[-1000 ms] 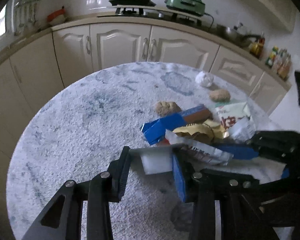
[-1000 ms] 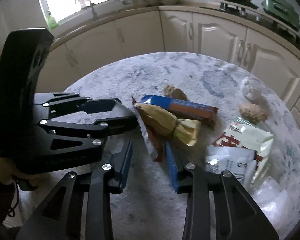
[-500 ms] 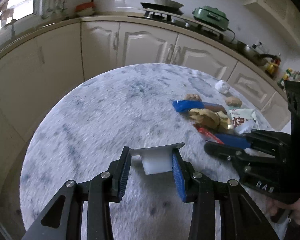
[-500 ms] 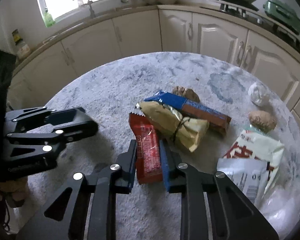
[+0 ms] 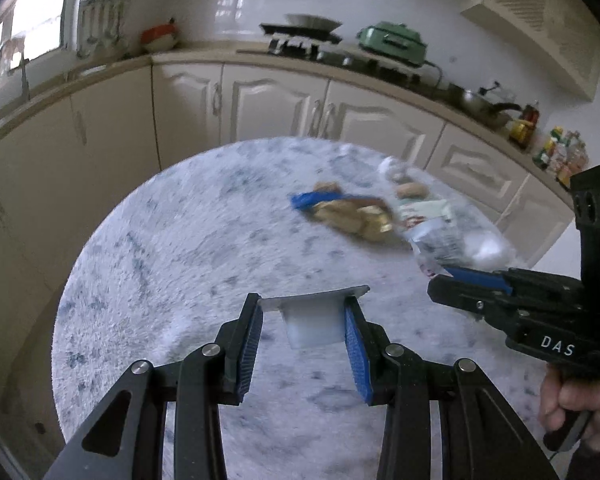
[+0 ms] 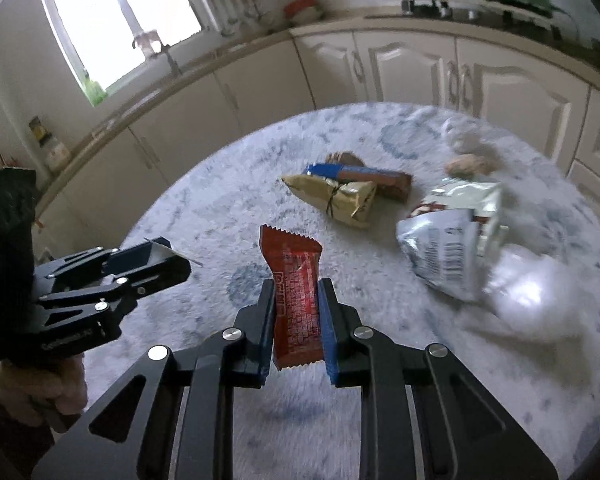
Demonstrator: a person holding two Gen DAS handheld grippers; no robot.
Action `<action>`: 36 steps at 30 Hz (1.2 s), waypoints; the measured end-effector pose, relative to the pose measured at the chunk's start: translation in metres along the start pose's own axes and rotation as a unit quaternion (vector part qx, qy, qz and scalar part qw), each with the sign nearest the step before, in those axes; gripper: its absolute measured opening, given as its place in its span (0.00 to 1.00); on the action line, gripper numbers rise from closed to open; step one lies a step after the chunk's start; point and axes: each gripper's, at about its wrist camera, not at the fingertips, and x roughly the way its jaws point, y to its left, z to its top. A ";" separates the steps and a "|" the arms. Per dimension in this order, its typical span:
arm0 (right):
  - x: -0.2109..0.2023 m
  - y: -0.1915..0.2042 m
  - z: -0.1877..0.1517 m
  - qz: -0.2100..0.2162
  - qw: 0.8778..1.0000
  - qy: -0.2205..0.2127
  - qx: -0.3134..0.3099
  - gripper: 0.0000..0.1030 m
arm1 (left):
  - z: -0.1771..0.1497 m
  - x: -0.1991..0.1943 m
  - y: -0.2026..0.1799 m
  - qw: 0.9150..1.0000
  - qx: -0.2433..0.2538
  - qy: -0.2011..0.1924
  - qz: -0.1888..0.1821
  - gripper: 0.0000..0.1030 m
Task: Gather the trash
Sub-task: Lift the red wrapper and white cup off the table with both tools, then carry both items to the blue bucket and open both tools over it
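Holding a red snack wrapper [image 6: 296, 300] above the round marbled bench [image 6: 220, 208], right hand-held gripper [image 6: 296, 300] clamped on it; left hand-held gripper [image 5: 302, 320] clamped on a white plastic cup [image 5: 314, 320]; remaining wrappers [image 6: 336, 198] heaped on the bench.

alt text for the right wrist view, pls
The right gripper is shut on a red snack wrapper above a round marbled table. Beyond lie a gold wrapper, a blue-and-brown bar and a white bag. The left gripper is at the left, holding a small white piece.
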 end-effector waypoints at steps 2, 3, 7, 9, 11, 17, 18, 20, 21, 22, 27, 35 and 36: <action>-0.021 0.001 -0.002 -0.003 1.000 -0.018 0.002 0.20 | 0.002 -0.015 -0.014 1.000 0.010 -0.013 0.000 0.35; -0.029 0.000 -0.003 -0.004 1.000 -0.025 0.004 0.20 | 0.004 -0.021 -0.020 1.000 0.014 -0.019 -0.001 0.35; -0.068 -0.008 -0.006 -0.012 0.998 -0.061 0.015 0.20 | 0.008 -0.045 -0.045 0.999 0.030 -0.040 -0.012 0.35; -0.088 -0.013 -0.007 -0.017 0.996 -0.079 0.022 0.20 | 0.010 -0.057 -0.059 0.998 0.042 -0.048 -0.018 0.35; -0.108 -0.020 -0.009 -0.022 0.995 -0.096 0.027 0.20 | 0.013 -0.064 -0.072 0.997 0.050 -0.054 -0.022 0.35; -0.170 -0.043 -0.018 -0.053 0.986 -0.150 0.045 0.20 | 0.023 -0.086 -0.115 0.993 0.083 -0.079 -0.042 0.35; -0.180 -0.048 -0.021 -0.060 0.984 -0.158 0.050 0.20 | 0.025 -0.089 -0.124 0.991 0.089 -0.084 -0.046 0.35; -0.197 -0.059 -0.025 -0.073 0.981 -0.171 0.058 0.20 | 0.027 -0.094 -0.141 0.989 0.100 -0.091 -0.057 0.35; -0.207 -0.066 -0.029 -0.080 0.979 -0.177 0.065 0.20 | 0.029 -0.094 -0.148 0.988 0.104 -0.093 -0.061 0.35; -0.214 -0.071 -0.031 -0.085 0.977 -0.183 0.069 0.20 | 0.031 -0.094 -0.154 0.987 0.108 -0.095 -0.066 0.35; -0.254 -0.099 -0.050 -0.118 0.966 -0.209 0.097 0.20 | 0.033 -0.091 -0.194 0.981 0.135 -0.102 -0.093 0.35; -0.309 -0.159 -0.087 -0.177 0.942 -0.238 0.156 0.20 | 0.048 -0.057 -0.269 0.966 0.185 -0.098 -0.152 0.35; -0.315 -0.168 -0.092 -0.185 0.939 -0.240 0.164 0.20 | 0.051 -0.047 -0.281 0.963 0.191 -0.093 -0.164 0.35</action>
